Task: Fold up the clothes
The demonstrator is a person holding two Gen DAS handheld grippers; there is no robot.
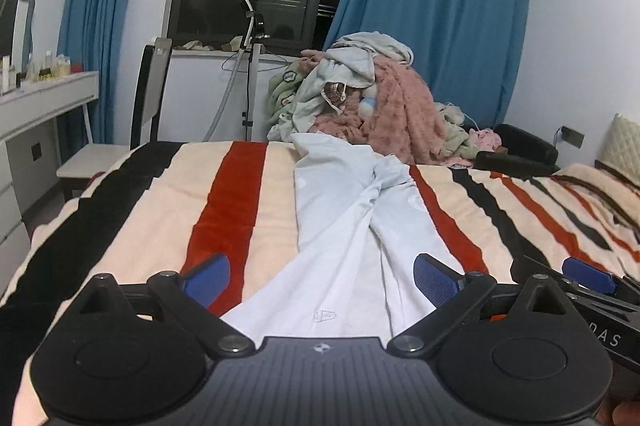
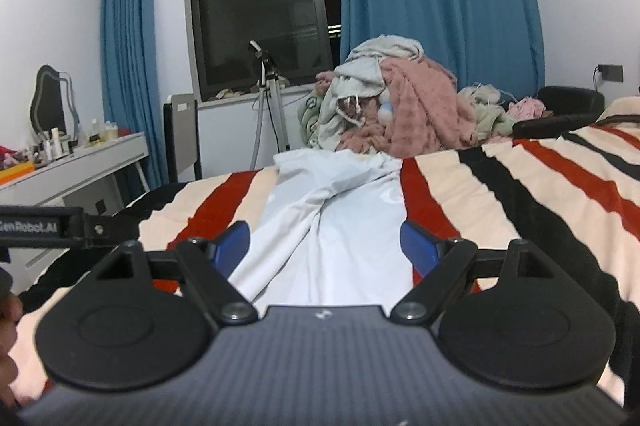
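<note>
Pale blue trousers (image 1: 340, 226) lie lengthwise on the striped bedspread (image 1: 160, 218), waist at the far end, legs running toward me. My left gripper (image 1: 322, 276) hovers open over the near ends of the legs, blue pads wide apart and clear of the cloth. In the right wrist view the same trousers (image 2: 332, 226) stretch away between the wide-apart blue pads of my right gripper (image 2: 324, 244), which is open and holds nothing. The right gripper's blue pad (image 1: 584, 272) shows at the right edge of the left wrist view.
A heap of clothes and a pink blanket (image 1: 372, 98) is piled at the far end of the bed. A chair (image 1: 136, 130) and a white dressing table (image 1: 36, 106) stand to the left. Blue curtains and a dark window lie behind. A tripod (image 2: 272, 106) stands by the window.
</note>
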